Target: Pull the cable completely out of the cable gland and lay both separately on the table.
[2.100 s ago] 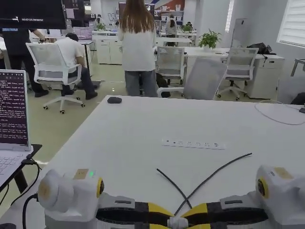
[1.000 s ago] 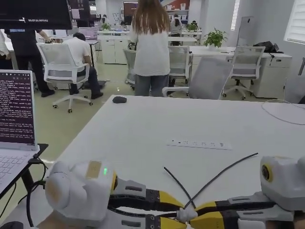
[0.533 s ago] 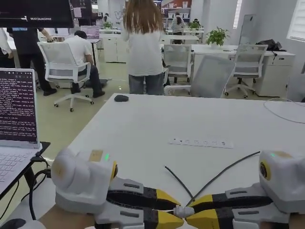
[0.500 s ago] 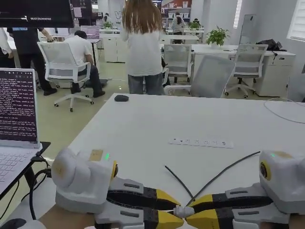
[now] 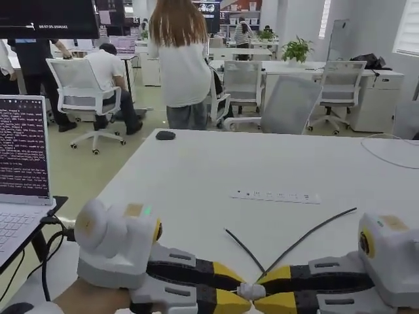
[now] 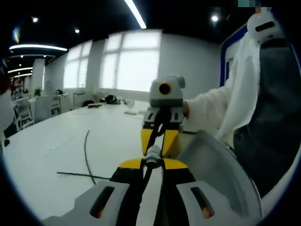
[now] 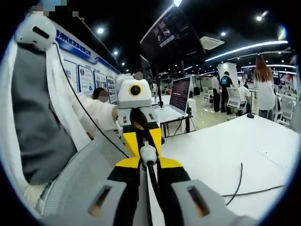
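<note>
Left gripper (image 6: 152, 165) and right gripper (image 7: 148, 164) meet tip to tip above table (image 5: 196, 170).
Left pinched on cable gland (image 5: 249, 290), right apparently on cable (image 5: 327, 227).
Cable ends trail on table.
Opposed grips set up straight pull-apart.

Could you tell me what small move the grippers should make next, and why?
Probably draw the left gripper and right gripper slowly apart: their shut tips meet on the cable gland, and the cable runs from there onto the table.
</note>
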Motion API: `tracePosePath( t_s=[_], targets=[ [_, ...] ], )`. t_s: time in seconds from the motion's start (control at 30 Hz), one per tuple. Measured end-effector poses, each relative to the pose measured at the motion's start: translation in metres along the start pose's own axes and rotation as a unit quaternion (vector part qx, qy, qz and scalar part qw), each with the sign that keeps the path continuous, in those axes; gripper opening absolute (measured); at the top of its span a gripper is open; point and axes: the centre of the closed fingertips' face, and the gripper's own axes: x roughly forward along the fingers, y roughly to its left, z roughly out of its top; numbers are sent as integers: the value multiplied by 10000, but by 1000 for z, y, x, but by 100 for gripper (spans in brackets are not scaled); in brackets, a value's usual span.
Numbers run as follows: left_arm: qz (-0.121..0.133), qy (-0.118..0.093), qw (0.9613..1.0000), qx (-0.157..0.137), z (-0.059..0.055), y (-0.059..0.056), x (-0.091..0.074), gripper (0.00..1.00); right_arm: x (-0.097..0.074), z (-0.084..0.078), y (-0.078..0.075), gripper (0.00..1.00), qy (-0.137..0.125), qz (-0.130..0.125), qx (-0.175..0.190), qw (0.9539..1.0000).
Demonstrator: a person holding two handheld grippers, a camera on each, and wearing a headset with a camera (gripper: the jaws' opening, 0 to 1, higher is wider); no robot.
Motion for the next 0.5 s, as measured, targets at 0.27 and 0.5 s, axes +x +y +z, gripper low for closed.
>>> tracePosePath(
  t_s=[0.27, 0.5],
  targets=[
    [308, 0, 9932, 1121, 9, 0, -1, 16, -12, 10, -6, 13, -513, 73, 1264, 9906],
    [276, 4, 9918, 1249, 9, -2, 2, 16, -10, 7, -4, 14, -461, 143, 1501, 9875]
  ],
)
